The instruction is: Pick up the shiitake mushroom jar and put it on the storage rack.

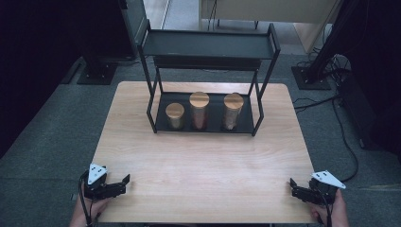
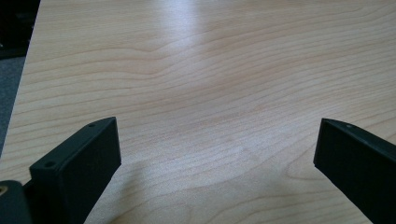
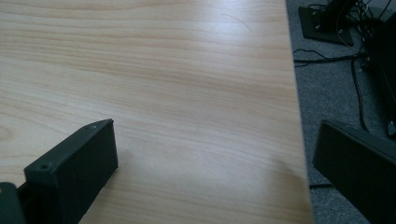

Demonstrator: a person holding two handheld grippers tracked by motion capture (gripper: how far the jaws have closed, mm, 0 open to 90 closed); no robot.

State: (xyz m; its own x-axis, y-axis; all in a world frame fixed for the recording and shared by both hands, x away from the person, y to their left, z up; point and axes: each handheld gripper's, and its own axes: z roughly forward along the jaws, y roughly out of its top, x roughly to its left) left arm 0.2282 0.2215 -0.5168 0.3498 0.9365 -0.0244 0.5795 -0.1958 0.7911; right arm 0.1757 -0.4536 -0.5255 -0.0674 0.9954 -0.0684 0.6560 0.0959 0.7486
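Observation:
Three jars with wooden lids stand in a row on the lower shelf of a black metal rack [image 1: 151, 101] at the far middle of the table: a short one [image 1: 175, 116] at left, a tall one [image 1: 199, 110] in the middle, another [image 1: 232, 111] at right. My left gripper [image 1: 122, 183] rests at the table's near left corner, open, nothing between its jaws. At the near right corner my right gripper [image 1: 294, 188] is also open and holds nothing. In both gripper views the black jaws stand wide apart over bare wood.
The light wooden table [image 1: 198, 161] stretches between the grippers and the rack. The rack's upper shelf [image 1: 208, 45] overhangs the jars. Cables [image 1: 340, 127] and stand bases [image 1: 97, 73] lie on the grey floor beside the table. The table's right edge [image 3: 299, 116] runs close to my right gripper.

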